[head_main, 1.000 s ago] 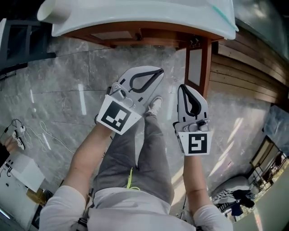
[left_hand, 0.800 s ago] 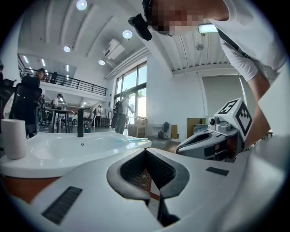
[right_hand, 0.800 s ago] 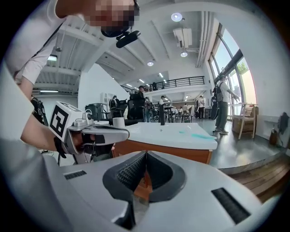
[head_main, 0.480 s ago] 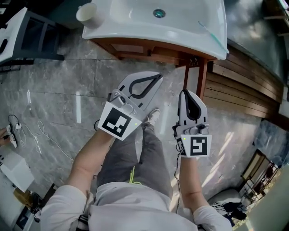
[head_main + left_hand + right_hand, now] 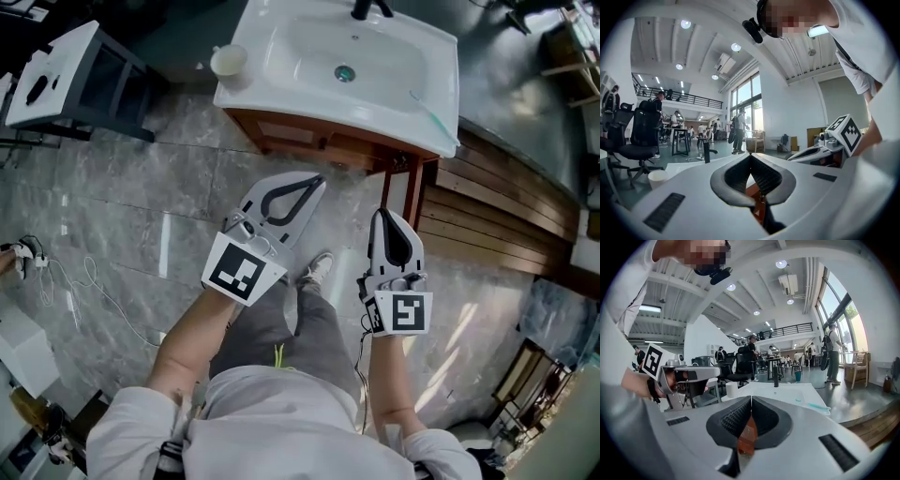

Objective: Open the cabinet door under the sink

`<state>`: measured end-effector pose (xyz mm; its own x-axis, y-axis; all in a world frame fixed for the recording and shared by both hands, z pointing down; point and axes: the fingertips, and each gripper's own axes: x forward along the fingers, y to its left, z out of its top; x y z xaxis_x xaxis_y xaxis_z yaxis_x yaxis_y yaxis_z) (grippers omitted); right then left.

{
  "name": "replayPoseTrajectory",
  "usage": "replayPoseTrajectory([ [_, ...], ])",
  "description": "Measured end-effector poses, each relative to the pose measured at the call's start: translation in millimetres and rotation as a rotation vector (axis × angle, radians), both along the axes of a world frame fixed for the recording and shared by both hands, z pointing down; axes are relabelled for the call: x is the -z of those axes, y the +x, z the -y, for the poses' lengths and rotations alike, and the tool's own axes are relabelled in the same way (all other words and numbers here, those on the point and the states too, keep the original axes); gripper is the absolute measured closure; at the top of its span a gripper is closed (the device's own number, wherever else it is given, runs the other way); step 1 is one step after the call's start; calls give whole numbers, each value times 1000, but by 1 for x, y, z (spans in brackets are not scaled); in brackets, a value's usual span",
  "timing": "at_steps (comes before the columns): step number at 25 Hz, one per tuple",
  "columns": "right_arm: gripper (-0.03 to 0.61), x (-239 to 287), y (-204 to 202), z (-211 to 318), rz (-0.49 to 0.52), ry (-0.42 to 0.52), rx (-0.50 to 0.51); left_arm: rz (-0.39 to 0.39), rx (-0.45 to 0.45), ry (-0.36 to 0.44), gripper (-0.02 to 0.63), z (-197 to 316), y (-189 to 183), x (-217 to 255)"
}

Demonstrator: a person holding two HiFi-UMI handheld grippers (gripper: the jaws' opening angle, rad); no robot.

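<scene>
BEFORE THE SINK: A person faces the white sink (image 5: pixel 267 91), with the left claw (image 5: pixel 312 184) and right claw (image 5: pixel 387 216) both clenched tip to tip on nothing. The wooden cabinet (image 5: pixel 319 142) sits under the basin at 12 o'clock from both claws and apart from them. Its front runs roughly 10 to 4 and faces 6 o'clock, towards the person. The right claw looks nearer the framed door panel (image 5: pixel 410 195) at the cabinet's right corner. Whether that panel stands ajar cannot be told.

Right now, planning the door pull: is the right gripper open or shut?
Shut: the white right gripper has black pads touching at the tips, nothing between.
</scene>
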<state>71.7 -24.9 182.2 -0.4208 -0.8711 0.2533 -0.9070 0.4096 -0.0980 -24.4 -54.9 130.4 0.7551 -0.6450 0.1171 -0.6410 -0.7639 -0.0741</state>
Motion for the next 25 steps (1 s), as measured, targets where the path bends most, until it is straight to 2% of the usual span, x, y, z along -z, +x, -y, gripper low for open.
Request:
replayPoseTrajectory([
  [7, 546, 58, -6, -10, 22, 46, 31, -14, 46, 58, 607, -13, -9, 66],
  [10, 546, 83, -1, -13, 25, 74, 29, -74, 95, 42, 607, -19, -12, 87],
  [15, 546, 112, 18, -23, 50, 86, 4, -91, 141, 37, 607, -31, -17, 114],
  [20, 546, 134, 30, -33, 76, 99, -16, -119, 184, 65, 607, -35, -25, 138],
  [25, 546, 153, 42, -36, 55, 121, -21, -137, 191, 84, 607, -41, -31, 163],
])
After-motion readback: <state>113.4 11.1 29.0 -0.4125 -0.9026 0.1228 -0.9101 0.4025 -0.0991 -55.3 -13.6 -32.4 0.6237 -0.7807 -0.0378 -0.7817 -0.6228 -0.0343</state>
